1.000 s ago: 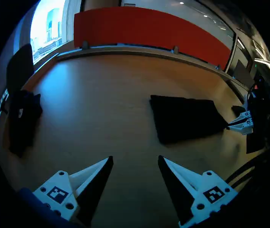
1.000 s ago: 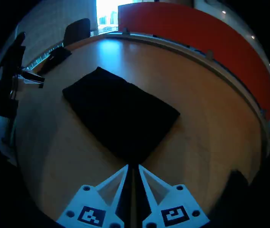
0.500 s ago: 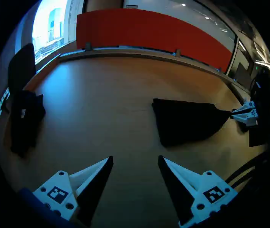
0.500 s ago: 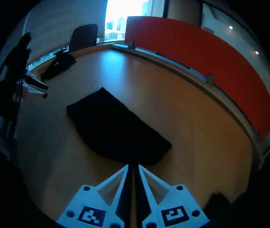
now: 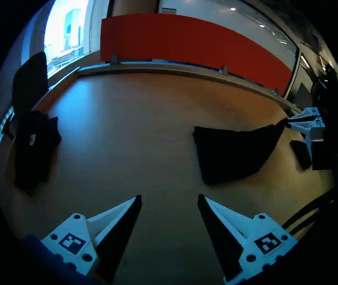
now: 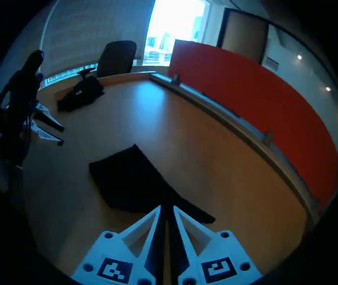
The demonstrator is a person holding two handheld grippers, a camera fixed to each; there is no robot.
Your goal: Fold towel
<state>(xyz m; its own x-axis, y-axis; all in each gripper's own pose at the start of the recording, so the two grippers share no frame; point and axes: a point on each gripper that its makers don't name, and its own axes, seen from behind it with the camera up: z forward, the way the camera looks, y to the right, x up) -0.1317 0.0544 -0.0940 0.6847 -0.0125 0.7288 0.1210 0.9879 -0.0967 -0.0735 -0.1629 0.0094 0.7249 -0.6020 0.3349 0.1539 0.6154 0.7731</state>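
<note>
On the wooden table, right of centre, the dark towel is being held up by one corner, pinched in the right gripper. The left gripper is being held spread over near bare wood. A fold seems to be starting; the corner is probably to be carried across to the opposite edge.

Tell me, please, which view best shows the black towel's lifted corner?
The left gripper view: side-on, it shows the black cloth towel sloping up from the wooden table to the right claw. The right gripper view looks along that shut claw, which hides the pinched corner.
</note>
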